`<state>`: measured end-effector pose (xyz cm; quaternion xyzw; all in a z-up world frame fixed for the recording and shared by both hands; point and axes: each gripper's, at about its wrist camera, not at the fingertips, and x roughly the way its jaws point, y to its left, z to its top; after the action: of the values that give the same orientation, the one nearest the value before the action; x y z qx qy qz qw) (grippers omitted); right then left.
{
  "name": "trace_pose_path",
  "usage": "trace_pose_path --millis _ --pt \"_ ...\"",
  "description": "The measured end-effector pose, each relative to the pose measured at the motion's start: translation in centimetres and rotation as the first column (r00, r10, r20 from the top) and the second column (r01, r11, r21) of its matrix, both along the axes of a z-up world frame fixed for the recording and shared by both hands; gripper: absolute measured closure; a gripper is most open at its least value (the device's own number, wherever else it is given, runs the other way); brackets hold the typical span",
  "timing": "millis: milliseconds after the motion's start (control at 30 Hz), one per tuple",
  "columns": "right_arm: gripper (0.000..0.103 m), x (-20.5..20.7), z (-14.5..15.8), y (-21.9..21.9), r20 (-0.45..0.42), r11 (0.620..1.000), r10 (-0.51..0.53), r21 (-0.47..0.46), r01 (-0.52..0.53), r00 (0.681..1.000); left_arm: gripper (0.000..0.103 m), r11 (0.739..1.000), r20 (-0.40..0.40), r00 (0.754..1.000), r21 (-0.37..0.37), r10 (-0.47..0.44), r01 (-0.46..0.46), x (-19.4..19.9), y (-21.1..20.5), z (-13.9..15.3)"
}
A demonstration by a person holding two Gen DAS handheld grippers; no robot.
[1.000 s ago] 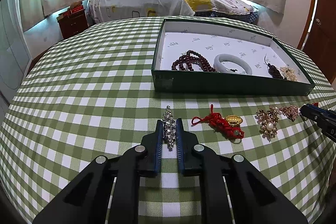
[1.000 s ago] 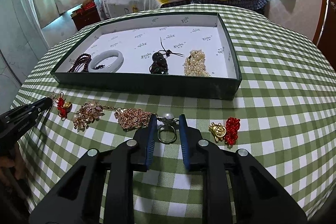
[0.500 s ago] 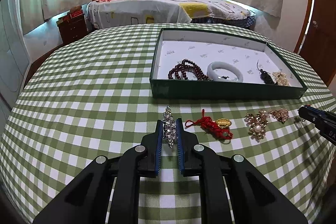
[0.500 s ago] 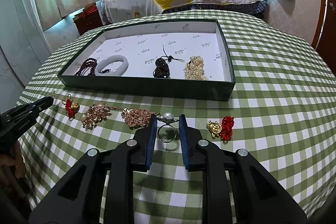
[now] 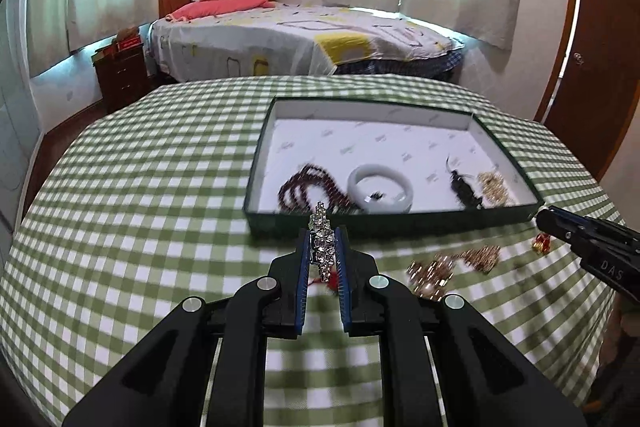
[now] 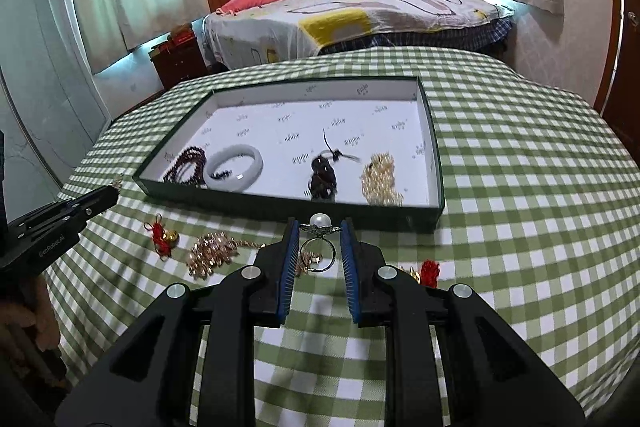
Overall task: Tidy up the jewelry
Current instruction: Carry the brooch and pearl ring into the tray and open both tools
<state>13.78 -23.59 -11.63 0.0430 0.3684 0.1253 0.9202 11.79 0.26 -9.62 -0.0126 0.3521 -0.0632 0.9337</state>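
My left gripper [image 5: 322, 247] is shut on a silver rhinestone clip [image 5: 321, 235] and holds it above the checked tablecloth, in front of the green tray [image 5: 400, 217]. My right gripper [image 6: 319, 241] is shut on a pearl ring [image 6: 319, 247], lifted near the tray's [image 6: 360, 213] front wall. The tray holds dark red beads [image 6: 186, 165], a white bangle [image 6: 234, 167], a dark pendant [image 6: 322, 175] and a pearl cluster [image 6: 380, 181]. On the cloth lie a red-knot gold charm [image 6: 162, 237], gold brooches [image 6: 212, 251] and another red charm [image 6: 428, 269].
The round table with green checked cloth [image 5: 140, 187] drops off at its edges. A bed [image 5: 300, 43] and a wooden nightstand [image 5: 120, 71] stand behind it. A brown door [image 5: 588, 67] is at the right. The right gripper also shows in the left wrist view [image 5: 592, 247].
Both grippers have risen from the cloth with their pieces and moved toward the tray. The clip and the ring are now off the table.
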Motion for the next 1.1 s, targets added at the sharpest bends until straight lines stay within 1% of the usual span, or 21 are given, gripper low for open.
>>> trace_pose_path --millis 100,333,433,600,667,767,967,1100 --pt "0.082 0.9 0.9 0.1 0.018 1.0 0.003 -0.001 -0.003 1.0 0.09 1.0 0.02 1.0 -0.011 -0.019 0.02 1.0 -0.9 0.9" --pt "0.082 3.9 3.5 0.0 0.084 1.0 -0.002 -0.009 0.003 0.996 0.09 0.997 0.077 0.994 -0.004 -0.073 0.074 4.0 -3.8 3.0" --pt "0.082 5.3 4.2 -0.3 0.103 1.0 -0.009 -0.011 0.01 0.995 0.09 0.996 0.082 0.993 -0.028 -0.085 0.087 5.9 -4.8 3.7" --pt "0.082 7.9 4.5 -0.9 0.112 1.0 -0.017 -0.004 0.018 0.994 0.09 0.993 0.072 0.993 -0.067 -0.09 0.095 8.6 -6.4 3.8" --pt "0.082 8.9 4.2 -1.1 0.108 1.0 -0.018 -0.01 0.019 0.994 0.09 0.992 0.06 0.994 -0.081 -0.09 0.095 9.6 -6.7 3.5" --pt "0.082 10.3 3.2 -1.2 0.085 1.0 -0.016 -0.016 0.017 0.996 0.09 0.992 0.023 0.995 -0.082 -0.092 0.094 11.0 -7.6 2.2" --pt "0.082 12.8 -0.3 -1.5 0.002 1.0 -0.016 -0.02 0.016 1.0 0.09 0.994 -0.067 0.993 -0.048 -0.098 0.095 13.1 -8.9 -1.5" --pt "0.082 13.9 -2.3 -1.2 -0.057 0.999 -0.011 -0.031 0.009 0.998 0.09 0.995 -0.115 0.989 -0.041 -0.095 0.091 14.2 -9.3 -2.9"
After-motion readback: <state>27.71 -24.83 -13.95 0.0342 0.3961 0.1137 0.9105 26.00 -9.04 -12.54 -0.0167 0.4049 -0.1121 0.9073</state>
